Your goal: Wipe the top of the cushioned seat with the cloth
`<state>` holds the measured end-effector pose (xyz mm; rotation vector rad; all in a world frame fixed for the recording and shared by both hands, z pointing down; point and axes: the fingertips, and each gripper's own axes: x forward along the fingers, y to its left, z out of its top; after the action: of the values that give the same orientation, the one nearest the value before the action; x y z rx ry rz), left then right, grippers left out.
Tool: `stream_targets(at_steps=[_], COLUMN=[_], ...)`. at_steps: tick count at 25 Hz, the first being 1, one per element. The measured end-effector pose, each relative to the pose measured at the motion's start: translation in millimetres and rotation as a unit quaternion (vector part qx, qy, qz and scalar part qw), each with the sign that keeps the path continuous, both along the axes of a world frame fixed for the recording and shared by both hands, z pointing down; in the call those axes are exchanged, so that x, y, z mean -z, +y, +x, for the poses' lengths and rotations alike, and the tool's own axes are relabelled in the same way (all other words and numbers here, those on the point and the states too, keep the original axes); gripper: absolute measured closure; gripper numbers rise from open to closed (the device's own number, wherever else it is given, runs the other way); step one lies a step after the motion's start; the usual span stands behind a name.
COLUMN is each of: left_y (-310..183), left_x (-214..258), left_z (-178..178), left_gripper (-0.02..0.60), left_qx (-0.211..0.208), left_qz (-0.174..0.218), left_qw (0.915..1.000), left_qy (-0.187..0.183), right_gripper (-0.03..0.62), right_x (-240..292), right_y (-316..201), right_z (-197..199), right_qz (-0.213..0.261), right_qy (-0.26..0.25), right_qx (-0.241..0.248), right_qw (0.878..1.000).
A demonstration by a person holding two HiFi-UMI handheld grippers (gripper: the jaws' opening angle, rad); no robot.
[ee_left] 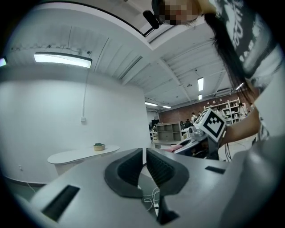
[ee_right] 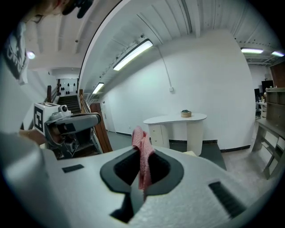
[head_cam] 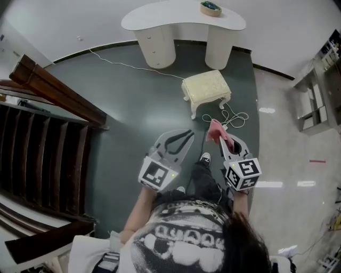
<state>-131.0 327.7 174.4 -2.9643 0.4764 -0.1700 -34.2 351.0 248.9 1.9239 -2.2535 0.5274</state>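
Observation:
The cushioned seat (head_cam: 206, 88) is a small cream stool with curved legs, standing on the dark floor ahead of me. Both grippers hang in the air well short of it. My right gripper (head_cam: 220, 138) is shut on a pink cloth (head_cam: 214, 129). In the right gripper view the cloth (ee_right: 140, 144) sticks up from between the jaws and hangs down inside them. A pale corner of the seat (ee_right: 190, 153) shows just past the jaws. My left gripper (head_cam: 189, 132) is to the left of the right one, shut, with nothing between its jaws (ee_left: 144, 156).
A white curved desk (head_cam: 184, 21) with a small bowl (head_cam: 211, 8) stands behind the seat by the wall. A dark wooden staircase with a rail (head_cam: 53, 90) fills the left. A white cable (head_cam: 234, 117) lies coiled beside the seat. Shelving (head_cam: 319, 90) stands at the right.

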Motion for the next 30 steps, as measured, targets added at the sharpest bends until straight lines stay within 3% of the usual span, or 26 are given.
stream_targets(at_steps=[7, 12, 20, 30], left_y=[-61, -86, -117, -133], left_x=[19, 11, 3, -14], left_z=[88, 127, 167, 178], left_gripper=[0.558, 0.557, 0.557, 0.557], left_qx=[0.018, 0.028, 0.037, 0.034], left_qz=[0.024, 0.026, 0.02, 0.006], left_qw=[0.9995, 0.999, 0.9987, 0.9978], left_qy=[-0.012, -0.022, -0.029, -0.057], right_gripper=[0.58, 0.58, 0.58, 0.58], right_x=[18, 13, -1, -19], right_y=[-80, -117, -148, -162], right_z=[95, 133, 163, 177], right_qz=[0.02, 0.02, 0.012, -0.005], right_qy=[0.005, 0.0, -0.013, -0.039], right_qx=[0.018, 0.034, 0.053, 0.042], right_qw=[1.0, 0.999, 0.998, 0.998])
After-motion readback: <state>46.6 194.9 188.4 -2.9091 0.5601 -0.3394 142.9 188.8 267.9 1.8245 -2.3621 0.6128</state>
